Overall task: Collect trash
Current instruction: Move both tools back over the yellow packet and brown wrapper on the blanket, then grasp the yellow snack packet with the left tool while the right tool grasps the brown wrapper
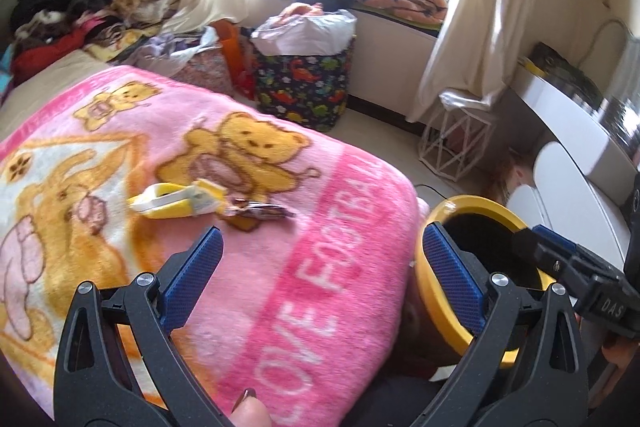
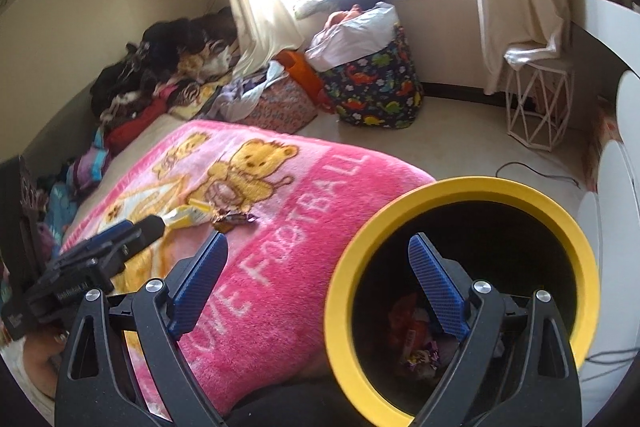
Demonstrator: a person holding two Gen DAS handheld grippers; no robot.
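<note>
Yellow-and-white, your crumpled wrapper (image 1: 176,201) lay beside a dark foil one (image 1: 260,213) on the pink blanket (image 1: 320,259); your left gripper (image 1: 320,255) gaped empty. Right view: your right gripper (image 2: 318,267) spread wide over the yellow-rimmed bin (image 2: 344,291).

2 wrappers (image 1: 180,201), 1 bin (image 2: 460,195), 2 tongs (image 1: 320,267)

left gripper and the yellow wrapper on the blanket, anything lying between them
Nothing: the left wrist view shows only bare pink blanket between the open left gripper and the yellow wrapper. A dark wrapper lies beside it.
</note>
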